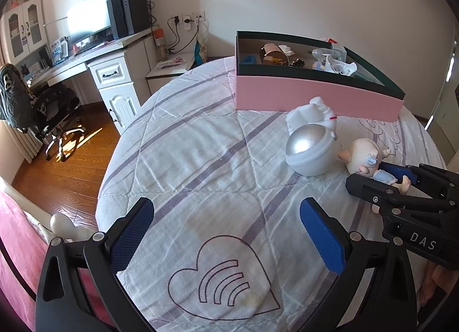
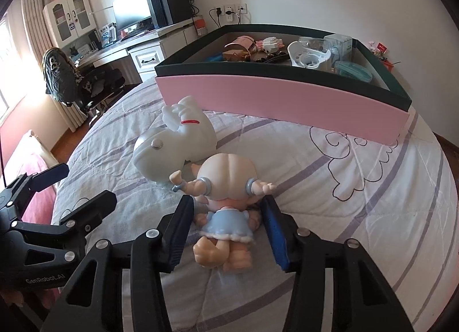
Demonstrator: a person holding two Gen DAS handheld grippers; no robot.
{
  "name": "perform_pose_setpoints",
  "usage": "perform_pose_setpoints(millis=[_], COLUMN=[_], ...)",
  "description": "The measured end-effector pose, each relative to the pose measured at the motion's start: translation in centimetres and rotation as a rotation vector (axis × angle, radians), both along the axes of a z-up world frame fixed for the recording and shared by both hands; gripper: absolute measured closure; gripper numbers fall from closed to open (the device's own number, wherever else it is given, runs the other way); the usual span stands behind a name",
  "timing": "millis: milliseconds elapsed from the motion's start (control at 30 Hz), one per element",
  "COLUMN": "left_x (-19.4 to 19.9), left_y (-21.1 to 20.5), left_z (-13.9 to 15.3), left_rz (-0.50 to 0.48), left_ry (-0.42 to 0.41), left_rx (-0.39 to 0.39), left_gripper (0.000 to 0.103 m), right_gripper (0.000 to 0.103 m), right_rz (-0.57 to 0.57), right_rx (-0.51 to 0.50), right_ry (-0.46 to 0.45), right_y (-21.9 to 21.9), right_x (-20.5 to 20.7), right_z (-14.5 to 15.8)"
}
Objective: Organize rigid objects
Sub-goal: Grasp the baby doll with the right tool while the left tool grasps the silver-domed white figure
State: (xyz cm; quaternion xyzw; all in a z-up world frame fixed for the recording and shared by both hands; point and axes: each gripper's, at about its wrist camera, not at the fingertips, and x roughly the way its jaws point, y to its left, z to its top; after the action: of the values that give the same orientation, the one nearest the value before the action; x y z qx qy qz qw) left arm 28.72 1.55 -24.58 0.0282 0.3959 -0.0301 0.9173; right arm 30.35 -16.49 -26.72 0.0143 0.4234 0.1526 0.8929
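The right tongs (image 2: 226, 226) straddle a small doll (image 2: 226, 211) in a pale blue dress, lying face down on the bed (image 2: 358, 217); their blue pads (image 2: 276, 234) flank its waist, the left pad close against the dress, but a thin gap seems to remain at the right one, so I cannot tell whether they truly clamp it. The left tongs (image 1: 226, 234) stand wide apart with nothing between them, over a heart drawing (image 1: 221, 277) on the quilt. From the right wrist, the doll's head points to 12 o'clock, and a white figure (image 2: 175, 145) with a red collar lies at its 11 o'clock, touching it. Only the left wrist view shows a silver dome (image 1: 309, 148) on that figure's near end, and the doll's face side with a blue pacifier. Beyond, at 12 o'clock, a pink box (image 2: 281, 97) with a dark rim holds assorted small things. A desk (image 1: 94, 56) with a monitor sits at 10 o'clock
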Motion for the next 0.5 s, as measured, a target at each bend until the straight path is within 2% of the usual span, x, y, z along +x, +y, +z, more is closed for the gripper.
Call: perform_pose_setpoints(millis=[200, 367, 500], left_x=[0.4, 2.4, 4.7], left_y=[-1.9, -4.5, -6.5], left_z=[0.3, 0.6, 0.2], left_rz=[-0.051, -0.102, -0.119], left_ry=[-0.006, -0.006, 0.016], left_rx=[-0.004, 0.001, 0.046], left_gripper=[0.000, 0.000, 0.000], right_gripper=[0.053, 0.053, 0.053], right_rz=[-0.053, -0.137, -0.156], right_rx=[-0.036, -0.070, -0.053], right_ry=[-0.035, -0.049, -0.031], right_y=[-2.4, -5.6, -6.9], right_x=[-1.1, -1.7, -1.3], right_z=[0.6, 0.7, 0.1])
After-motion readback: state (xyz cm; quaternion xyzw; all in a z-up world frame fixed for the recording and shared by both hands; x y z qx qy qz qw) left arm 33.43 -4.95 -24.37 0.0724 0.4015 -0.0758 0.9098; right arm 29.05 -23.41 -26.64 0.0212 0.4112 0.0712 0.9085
